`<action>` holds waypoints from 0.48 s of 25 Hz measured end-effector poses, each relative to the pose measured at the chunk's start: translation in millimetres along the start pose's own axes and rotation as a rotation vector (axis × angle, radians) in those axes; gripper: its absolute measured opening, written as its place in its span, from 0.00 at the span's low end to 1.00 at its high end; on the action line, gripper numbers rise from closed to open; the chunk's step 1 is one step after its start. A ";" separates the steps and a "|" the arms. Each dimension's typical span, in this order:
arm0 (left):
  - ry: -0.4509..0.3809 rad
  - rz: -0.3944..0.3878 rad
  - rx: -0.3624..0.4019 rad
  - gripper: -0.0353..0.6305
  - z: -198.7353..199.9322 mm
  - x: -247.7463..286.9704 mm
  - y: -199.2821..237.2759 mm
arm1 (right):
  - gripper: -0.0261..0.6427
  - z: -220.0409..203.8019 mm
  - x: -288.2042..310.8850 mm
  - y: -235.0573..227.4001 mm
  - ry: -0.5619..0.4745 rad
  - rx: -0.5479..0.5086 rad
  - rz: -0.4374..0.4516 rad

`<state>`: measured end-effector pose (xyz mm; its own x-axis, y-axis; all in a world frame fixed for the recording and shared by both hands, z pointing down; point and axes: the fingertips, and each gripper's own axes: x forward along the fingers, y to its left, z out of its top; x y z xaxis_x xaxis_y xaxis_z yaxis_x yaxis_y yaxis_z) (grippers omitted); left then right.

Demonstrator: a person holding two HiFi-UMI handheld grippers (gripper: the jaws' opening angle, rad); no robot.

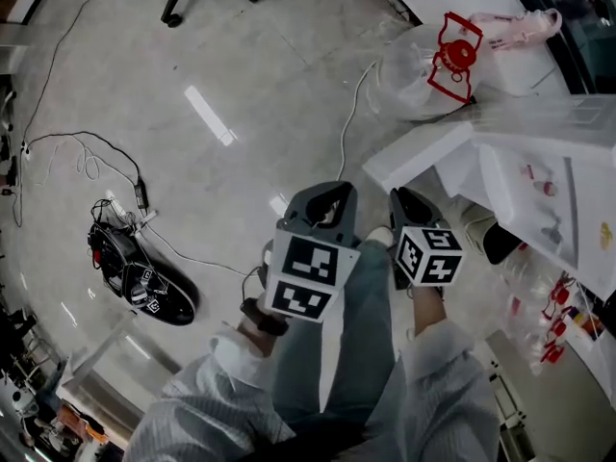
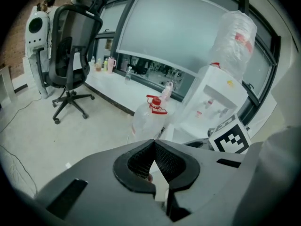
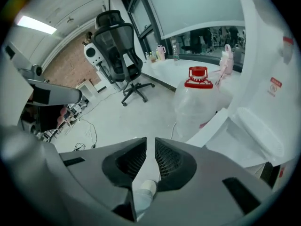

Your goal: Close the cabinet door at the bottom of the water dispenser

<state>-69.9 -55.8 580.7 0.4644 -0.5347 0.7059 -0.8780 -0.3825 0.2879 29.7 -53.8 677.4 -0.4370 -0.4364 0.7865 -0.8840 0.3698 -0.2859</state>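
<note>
Left tool point(image 2: 153, 143): clenched, tips meeting, nothing between the jaws; it pointed down and forward over the floor.
Right tool point(image 3: 149, 144): clenched with only a sliver of a gap between the jaws and nothing in it; it sat just right of the left tool.
My shoe point(image 1: 380, 236): on the floor, below and between the two tools.
Cabinet door point(image 1: 416, 155): open, swung out to the left from the bottom of the dispenser, just beyond the right tool's tips.
Water dispenser point(image 1: 539, 152): white, at the right, a plastic-wrapped bottle on top.
Water jug point(image 1: 423, 70): clear with a red cap, on the floor beyond the door.
Office chair point(image 2: 70, 55): black, far left.
Cables point(image 1: 87, 157): loose across the floor at the left.
</note>
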 end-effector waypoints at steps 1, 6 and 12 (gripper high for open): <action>0.009 0.001 0.006 0.07 -4.5 3.1 2.6 | 0.07 -3.9 7.7 -2.4 0.004 0.017 -0.009; 0.038 0.002 -0.003 0.07 -26.2 18.4 17.3 | 0.18 -26.7 42.9 -16.8 0.047 0.079 -0.074; 0.075 0.023 -0.063 0.07 -52.9 25.7 31.3 | 0.21 -47.4 68.6 -44.7 0.099 0.037 -0.226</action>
<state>-91.6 -41.7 642.0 0.4366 -0.4842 0.7583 -0.8947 -0.3217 0.3098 47.2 -61.4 770.0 -0.2109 -0.4211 0.8821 -0.9636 0.2412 -0.1152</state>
